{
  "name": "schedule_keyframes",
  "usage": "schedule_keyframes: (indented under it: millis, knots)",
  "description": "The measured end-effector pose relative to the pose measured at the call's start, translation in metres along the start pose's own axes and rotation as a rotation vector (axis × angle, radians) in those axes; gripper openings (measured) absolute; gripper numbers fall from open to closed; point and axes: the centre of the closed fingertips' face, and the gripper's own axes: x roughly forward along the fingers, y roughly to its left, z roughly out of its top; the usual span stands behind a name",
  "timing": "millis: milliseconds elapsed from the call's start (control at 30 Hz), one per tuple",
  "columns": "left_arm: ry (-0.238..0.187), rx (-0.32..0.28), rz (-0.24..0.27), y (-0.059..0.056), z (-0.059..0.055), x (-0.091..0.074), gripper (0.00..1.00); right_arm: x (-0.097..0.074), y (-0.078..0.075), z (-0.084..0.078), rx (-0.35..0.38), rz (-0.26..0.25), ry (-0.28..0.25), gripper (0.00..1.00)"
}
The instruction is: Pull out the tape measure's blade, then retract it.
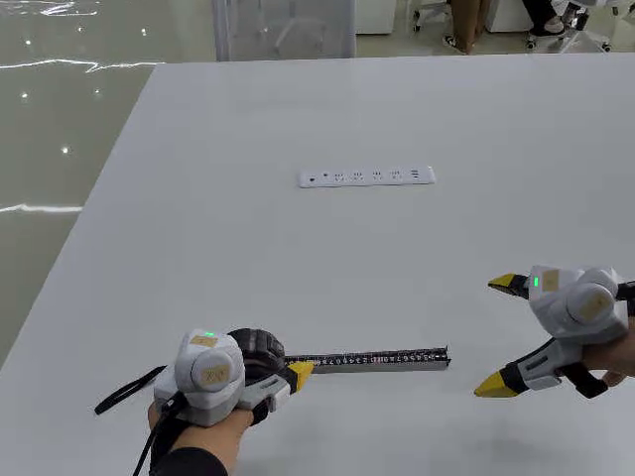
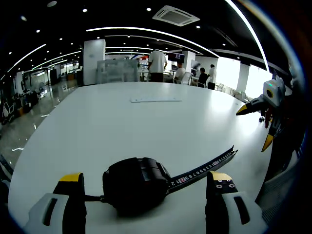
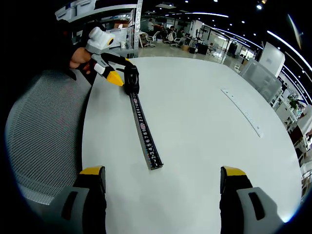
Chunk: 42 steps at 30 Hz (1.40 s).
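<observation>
Both open: left claw [image 2: 146,176] straddles black round tape measure [image 1: 256,349], likely anchoring it; right claw [image 3: 163,171] faces dark numbered blade [image 3: 144,134].

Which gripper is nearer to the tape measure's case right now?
Left. The left gripper has the black case between its open jaws. The right gripper is open just beyond the free end of the extended blade, well away from the case.

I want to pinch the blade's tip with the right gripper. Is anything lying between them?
Nothing visible does. Only bare table lies between the open right gripper and the tip of the blade. The power strip sits well off that line, farther across the table.
</observation>
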Motion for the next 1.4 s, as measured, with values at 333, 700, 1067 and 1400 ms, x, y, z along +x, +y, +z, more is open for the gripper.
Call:
schedule_keyframes:
  millis: [333,700,1067,1400]
  knots:
    - [-0.037,-0.013,0.025,0.014,0.002,0.008,1.00,0.026,0.003,0.002,-0.088,0.092,0.046,0.76]
    - [-0.009,0.058,0.004,0.007,-0.012,0.018,1.00,0.055,0.012,-0.009,-0.128,0.189,0.121,0.53]
    - [-0.025,0.031,0.005,0.009,-0.013,0.018,1.00,0.067,0.016,-0.020,-0.150,0.232,0.168,0.32]
    - [-0.026,0.023,-0.002,0.008,-0.013,0.019,0.99,0.071,0.015,-0.029,-0.153,0.251,0.191,0.17]
